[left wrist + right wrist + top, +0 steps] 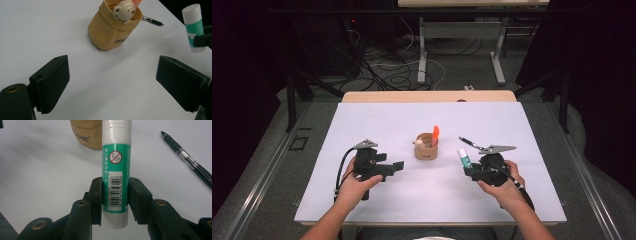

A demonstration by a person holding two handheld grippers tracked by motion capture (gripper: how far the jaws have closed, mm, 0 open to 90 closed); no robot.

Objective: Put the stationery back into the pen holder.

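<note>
A green and white glue stick (pixel 116 165) stands upright between the pads of my right gripper (pixel 115 195), which is shut on its lower half. In the high view that gripper (pixel 468 170) holds the glue stick (pixel 463 157) just above the table, right of a tan cup (pixel 426 148). My left gripper (pixel 398 166) is to the left of the cup, pointing toward it. Its jaws (pixel 112 82) are open with nothing between them. The cup (pixel 110 32) has a small bear figure (pixel 124 10) on its rim and an orange item (pixel 435 134) inside.
A dark pen (pixel 469 143) lies on the white tabletop (pixel 512 125) behind the right gripper, also seen as the pen (pixel 190 160) to the right of the glue stick. Beyond the table's far edge are desk legs and cables on the floor.
</note>
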